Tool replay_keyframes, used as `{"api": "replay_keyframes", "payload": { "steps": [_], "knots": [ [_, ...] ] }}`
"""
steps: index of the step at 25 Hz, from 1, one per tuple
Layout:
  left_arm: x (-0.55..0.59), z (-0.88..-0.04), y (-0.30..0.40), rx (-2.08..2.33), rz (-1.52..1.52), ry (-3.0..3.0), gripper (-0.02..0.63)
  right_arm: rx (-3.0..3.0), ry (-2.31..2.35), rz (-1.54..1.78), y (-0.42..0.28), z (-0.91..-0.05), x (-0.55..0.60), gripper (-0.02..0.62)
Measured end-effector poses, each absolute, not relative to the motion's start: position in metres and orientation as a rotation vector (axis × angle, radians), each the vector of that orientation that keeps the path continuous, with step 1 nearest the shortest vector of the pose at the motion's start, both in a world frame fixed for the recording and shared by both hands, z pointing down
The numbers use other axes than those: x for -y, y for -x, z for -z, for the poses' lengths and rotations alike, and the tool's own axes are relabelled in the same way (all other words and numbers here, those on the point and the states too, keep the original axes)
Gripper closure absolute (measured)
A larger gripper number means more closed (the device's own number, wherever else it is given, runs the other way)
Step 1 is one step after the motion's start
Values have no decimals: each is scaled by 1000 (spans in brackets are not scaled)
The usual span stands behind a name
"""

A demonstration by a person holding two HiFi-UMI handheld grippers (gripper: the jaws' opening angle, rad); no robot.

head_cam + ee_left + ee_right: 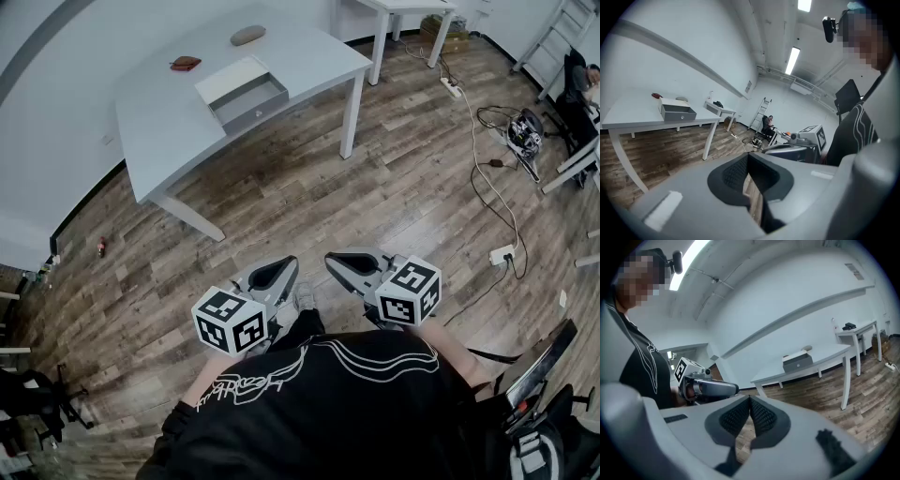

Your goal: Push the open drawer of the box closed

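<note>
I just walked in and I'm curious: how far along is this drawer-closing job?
Nothing looks done: the drawer juts open from the box on the table. In hand, nothing: the left gripper and right gripper are both shut and empty, held by the person's body, apart from the table. Left to do: approach and push the drawer in.
</note>
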State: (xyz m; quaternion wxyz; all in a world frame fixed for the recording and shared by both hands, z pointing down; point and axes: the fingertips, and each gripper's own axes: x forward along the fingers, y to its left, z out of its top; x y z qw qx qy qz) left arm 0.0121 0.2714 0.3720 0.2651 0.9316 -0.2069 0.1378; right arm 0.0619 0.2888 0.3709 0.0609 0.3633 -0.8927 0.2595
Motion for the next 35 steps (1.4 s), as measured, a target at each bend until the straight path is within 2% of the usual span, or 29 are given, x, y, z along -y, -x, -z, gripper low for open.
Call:
{"api": "replay_keyframes", "payload": {
  "steps": [10,35],
  "knots": [
    [-80,-382,22,557,-414,-2564,598,2711,-1076,-730,-12,-376,-88,586],
    [101,-426,19,673,-408,-2415,598,2610,-1063,-738,-49,-444,117,584]
  ]
}}
